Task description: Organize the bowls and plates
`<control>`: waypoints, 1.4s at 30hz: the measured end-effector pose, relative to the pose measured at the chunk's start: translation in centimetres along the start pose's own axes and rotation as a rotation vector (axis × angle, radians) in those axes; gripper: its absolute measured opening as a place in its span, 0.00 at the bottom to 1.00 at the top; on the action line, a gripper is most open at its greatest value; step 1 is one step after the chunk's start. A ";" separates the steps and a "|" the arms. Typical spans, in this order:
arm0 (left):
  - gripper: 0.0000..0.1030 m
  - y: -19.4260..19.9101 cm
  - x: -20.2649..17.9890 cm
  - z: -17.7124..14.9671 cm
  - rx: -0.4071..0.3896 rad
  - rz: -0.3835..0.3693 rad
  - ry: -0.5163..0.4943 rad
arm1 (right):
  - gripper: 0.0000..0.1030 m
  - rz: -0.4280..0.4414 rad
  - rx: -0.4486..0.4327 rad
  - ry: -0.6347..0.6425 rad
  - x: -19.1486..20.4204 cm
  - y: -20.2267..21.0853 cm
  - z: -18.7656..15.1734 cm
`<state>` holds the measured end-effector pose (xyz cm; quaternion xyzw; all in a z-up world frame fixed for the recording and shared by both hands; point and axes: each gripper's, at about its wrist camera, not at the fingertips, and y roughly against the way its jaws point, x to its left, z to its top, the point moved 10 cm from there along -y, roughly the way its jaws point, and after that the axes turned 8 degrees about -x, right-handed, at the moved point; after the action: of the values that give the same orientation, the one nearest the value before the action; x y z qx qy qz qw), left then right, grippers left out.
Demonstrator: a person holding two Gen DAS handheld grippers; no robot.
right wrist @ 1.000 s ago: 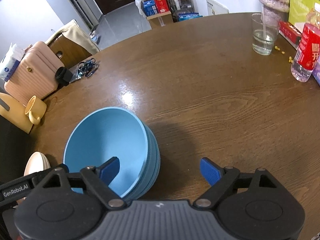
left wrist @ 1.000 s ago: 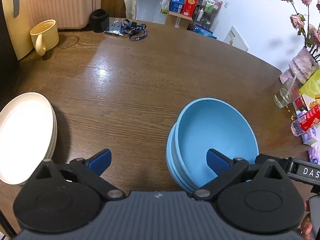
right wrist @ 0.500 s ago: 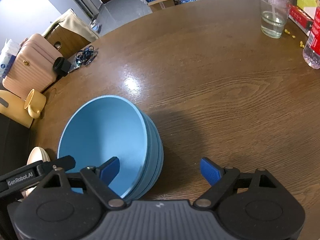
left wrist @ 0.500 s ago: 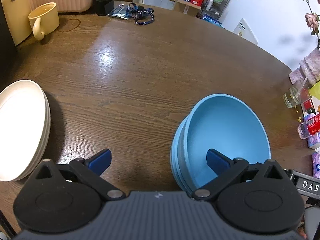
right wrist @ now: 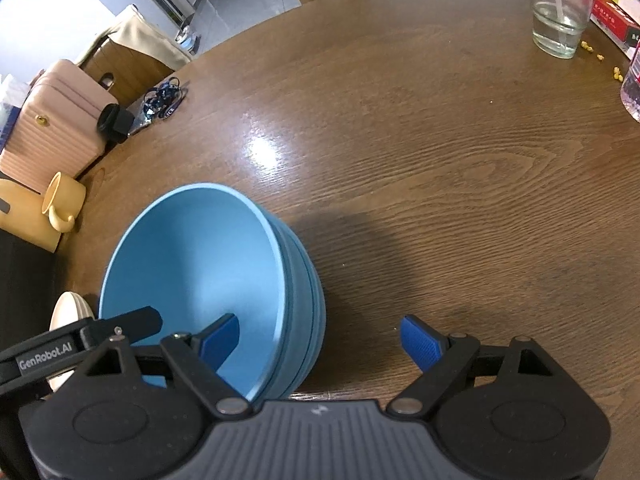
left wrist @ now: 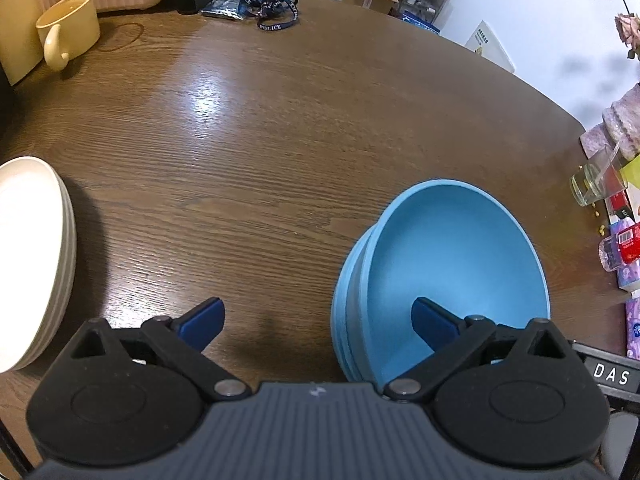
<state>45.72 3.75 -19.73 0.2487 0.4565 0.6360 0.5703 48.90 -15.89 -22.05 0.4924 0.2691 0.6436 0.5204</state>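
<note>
A stack of blue bowls (left wrist: 452, 256) stands on the brown wooden table (left wrist: 260, 140); it also shows in the right wrist view (right wrist: 200, 264). My left gripper (left wrist: 316, 320) is open, its right finger over the bowl's inside and its left finger over bare table. My right gripper (right wrist: 320, 338) is open, its left finger over the bowl's inside and its right finger over the table. Neither clamps the rim. A stack of cream plates (left wrist: 32, 256) sits at the left edge, also in the right wrist view (right wrist: 70, 314).
A yellow mug (left wrist: 68, 30) and a blue lanyard (left wrist: 272, 10) lie at the far left. A glass of water (right wrist: 560, 20), a red-labelled bottle (left wrist: 620, 244) and small boxes crowd the right edge. A pink suitcase (right wrist: 60, 116) stands beyond the table.
Both grippers rose and drew back a little over the bowl stack, so more table shows. The bowls and plates stay in place. Both grippers remain open.
</note>
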 end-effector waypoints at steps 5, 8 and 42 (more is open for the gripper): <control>0.91 -0.7 -0.4 -0.1 0.020 -0.031 0.006 | 0.84 0.011 0.022 -0.004 0.1 -0.8 -0.2; 0.83 -1.1 -0.6 -0.3 0.034 -0.041 0.012 | 0.84 0.021 0.031 -0.010 0.2 -1.2 -0.3; 0.45 -3.9 -0.8 -0.7 0.112 -0.121 0.047 | 0.35 0.120 0.082 -0.058 0.8 -3.6 -0.9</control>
<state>47.22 2.56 -23.28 0.2372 0.5187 0.5796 0.5820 49.60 -13.86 -25.22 0.5470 0.2499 0.6475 0.4681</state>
